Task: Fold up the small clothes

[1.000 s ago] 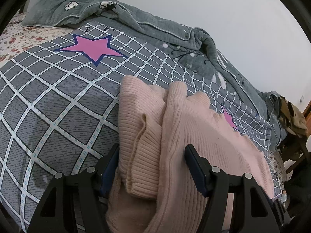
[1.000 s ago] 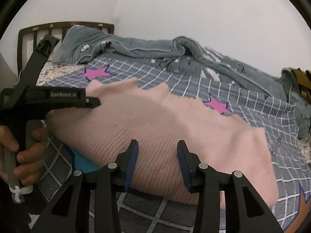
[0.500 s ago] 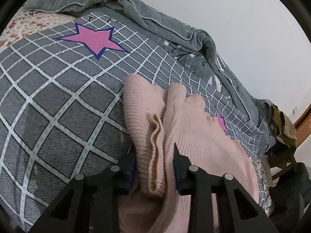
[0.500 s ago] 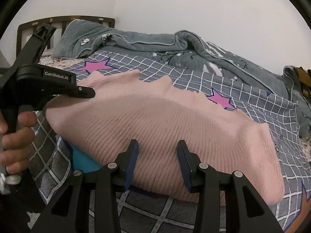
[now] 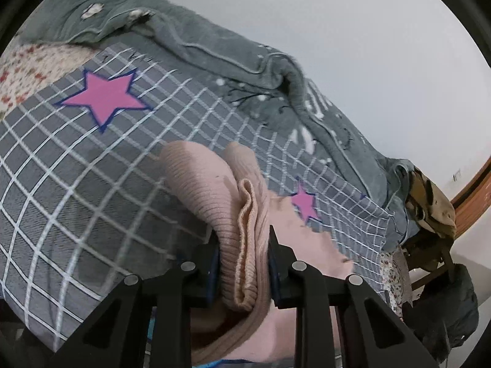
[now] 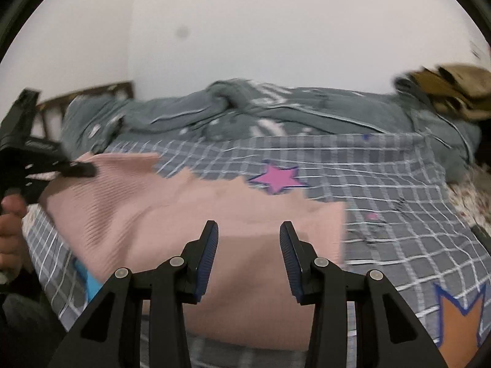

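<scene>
Grey checked bedspread (image 5: 76, 184) with pink stars covers a bed beneath a plain white wall, a rumpled grey-green blanket (image 5: 214, 55) along the far side. Across it lies a pink ribbed sweater (image 6: 190, 214), its near edge cut off. Left gripper (image 5: 244, 257) angles downward, jaws closing tight on a bunched fold of it. Right gripper (image 6: 248, 254), blurred, hovers part-open over the sweater, gripping nothing.

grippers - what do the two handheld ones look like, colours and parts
Both the left gripper and the right gripper are matte black plastic with triangular open-frame arms, round silver pivot pins and dark blue ribbed pads inside the fingers. The right view shows the left gripper's black handle body with small white lettering, too blurred to read.
</scene>
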A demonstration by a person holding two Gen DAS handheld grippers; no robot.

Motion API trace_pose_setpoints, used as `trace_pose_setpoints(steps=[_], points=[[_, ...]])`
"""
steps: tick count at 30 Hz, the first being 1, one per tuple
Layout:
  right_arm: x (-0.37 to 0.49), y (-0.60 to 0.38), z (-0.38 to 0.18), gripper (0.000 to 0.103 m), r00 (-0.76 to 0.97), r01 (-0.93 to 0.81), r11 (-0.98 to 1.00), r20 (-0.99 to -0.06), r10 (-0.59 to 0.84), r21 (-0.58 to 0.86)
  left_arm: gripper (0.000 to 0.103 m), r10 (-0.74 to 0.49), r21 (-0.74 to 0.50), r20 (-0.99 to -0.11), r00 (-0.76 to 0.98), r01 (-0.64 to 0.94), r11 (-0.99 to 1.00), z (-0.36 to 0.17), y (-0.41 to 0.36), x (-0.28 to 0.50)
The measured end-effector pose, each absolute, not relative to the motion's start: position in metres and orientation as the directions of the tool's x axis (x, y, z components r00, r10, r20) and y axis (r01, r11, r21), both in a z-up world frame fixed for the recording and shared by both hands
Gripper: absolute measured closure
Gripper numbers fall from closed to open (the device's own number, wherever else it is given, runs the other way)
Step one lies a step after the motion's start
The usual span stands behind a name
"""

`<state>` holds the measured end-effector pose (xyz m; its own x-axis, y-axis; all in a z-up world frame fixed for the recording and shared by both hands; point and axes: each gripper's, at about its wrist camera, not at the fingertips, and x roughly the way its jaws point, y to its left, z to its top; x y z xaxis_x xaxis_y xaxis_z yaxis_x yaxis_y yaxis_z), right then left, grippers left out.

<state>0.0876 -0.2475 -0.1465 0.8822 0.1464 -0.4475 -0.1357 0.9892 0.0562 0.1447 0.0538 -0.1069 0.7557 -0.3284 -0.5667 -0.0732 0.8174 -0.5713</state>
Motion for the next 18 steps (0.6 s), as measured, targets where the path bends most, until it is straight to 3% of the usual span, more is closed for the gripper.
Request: trace_pose_setpoints(steps=[4,10,18], points=[[0.089,-0.299,-0.141,0.062,0.895,-0.045,0.99,-0.434,0.101,0.136,0.079,-0.374,-0.584,-0.544,0.751,-0.018,0.812,-0.086,0.014,0.146],[0.09,-0.37,-0.14,0.062,0.9,0.065,0.961,-0.431,0.059,0.268,0.08,-0.385,-0.496,-0.56,0.734,0.075,0.865,-0.071,-0.08,0.147],[0.087,-0.414,-0.149,0.062,0.886,0.132,0.932,-0.462,0.042,0.338,0.076,-0.394,-0.388,-0.679,0.62,0.152,0.909,-0.136,-0.192,0.151]])
